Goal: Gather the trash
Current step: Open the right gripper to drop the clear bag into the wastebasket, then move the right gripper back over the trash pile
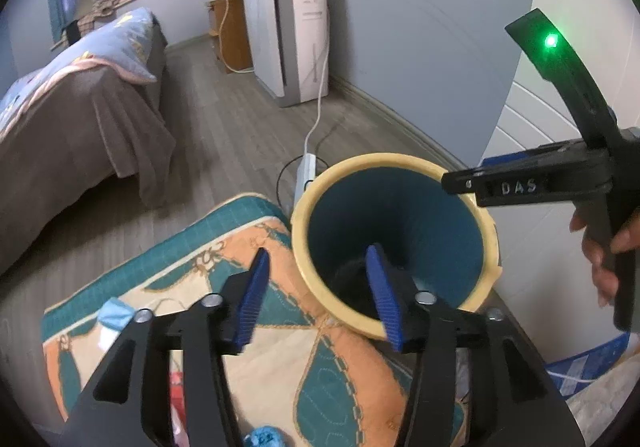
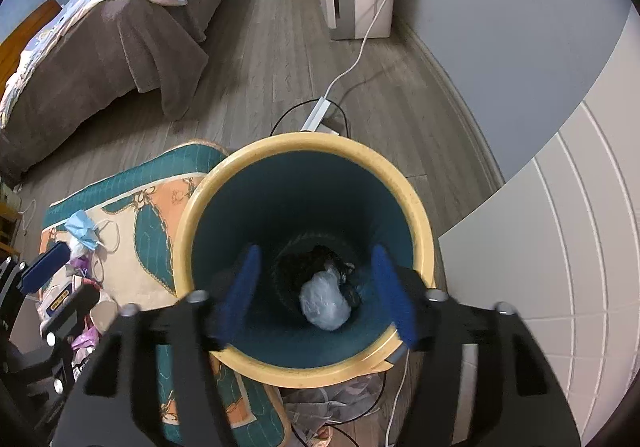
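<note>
Two grippers hung apart-jawed and empty: your right gripper (image 2: 314, 297) above the bin (image 2: 420, 207), your left gripper (image 1: 320, 295) at its left rim. One pale crumpled bag (image 2: 325, 301) lay at the bin's bottom, nearly round, no clear long axis or heading. More litter, including a blue face mask (image 2: 82, 229), sat on the patterned mat (image 2: 152, 227) to the left. Risk, as judged: a low swing could knock the upright bin over, or you could snag the white cable (image 2: 360, 47) beyond.
</note>
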Tool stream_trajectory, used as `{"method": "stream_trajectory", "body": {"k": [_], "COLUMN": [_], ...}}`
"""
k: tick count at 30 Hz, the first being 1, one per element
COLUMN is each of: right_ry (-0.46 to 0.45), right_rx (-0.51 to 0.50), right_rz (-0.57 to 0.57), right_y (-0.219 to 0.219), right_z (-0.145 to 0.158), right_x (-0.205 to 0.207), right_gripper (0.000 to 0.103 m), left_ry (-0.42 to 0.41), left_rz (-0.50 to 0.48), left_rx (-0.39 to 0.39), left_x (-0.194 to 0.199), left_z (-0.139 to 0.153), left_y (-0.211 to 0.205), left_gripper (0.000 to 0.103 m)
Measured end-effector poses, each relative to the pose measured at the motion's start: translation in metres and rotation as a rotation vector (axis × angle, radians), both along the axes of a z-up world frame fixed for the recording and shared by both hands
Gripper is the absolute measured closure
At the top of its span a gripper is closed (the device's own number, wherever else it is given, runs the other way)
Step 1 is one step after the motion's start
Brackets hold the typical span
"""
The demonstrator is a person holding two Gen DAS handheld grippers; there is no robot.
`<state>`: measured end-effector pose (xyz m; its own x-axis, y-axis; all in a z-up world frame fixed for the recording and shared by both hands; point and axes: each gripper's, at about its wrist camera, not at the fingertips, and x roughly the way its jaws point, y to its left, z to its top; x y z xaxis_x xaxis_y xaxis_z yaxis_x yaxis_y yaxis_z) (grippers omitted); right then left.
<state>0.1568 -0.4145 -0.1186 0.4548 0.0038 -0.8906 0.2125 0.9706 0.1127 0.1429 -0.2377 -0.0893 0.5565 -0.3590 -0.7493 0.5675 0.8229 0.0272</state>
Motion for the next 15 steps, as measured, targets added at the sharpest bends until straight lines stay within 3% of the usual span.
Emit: {"method": "stream_trajectory", "body": {"k": [3, 5, 9, 15], "right_ry": [-0.012, -0.024, -0.048, -0.109], "right_rx": [-0.016, -0.027, -0.012, -0.021], "right_rz": [-0.012, -0.014, -0.006, 0.025], "right_y": [0.004, 0.009, 0.023, 0.057], "right_z": [0.005, 0.01, 0.022, 0.048], "right_x": [0.0, 0.0, 0.002, 0.003], "right_gripper": [0.019, 0.012, 0.01, 0.007], "left_ry": [-0.023, -0.039, -0.049, -0.094], "left_rz": [0.038, 0.064, 0.109, 0.211], "left_rx": [0.007, 0.007, -0.006, 0.04], "left_x": [-0.004, -0.006, -0.008, -0.012], "left_z": [0.002, 0.006, 0.018, 0.036], "left_y": [0.012, 0.02, 0.041, 0.08], "left_gripper": [0.019, 0.012, 0.01, 0.008]}}
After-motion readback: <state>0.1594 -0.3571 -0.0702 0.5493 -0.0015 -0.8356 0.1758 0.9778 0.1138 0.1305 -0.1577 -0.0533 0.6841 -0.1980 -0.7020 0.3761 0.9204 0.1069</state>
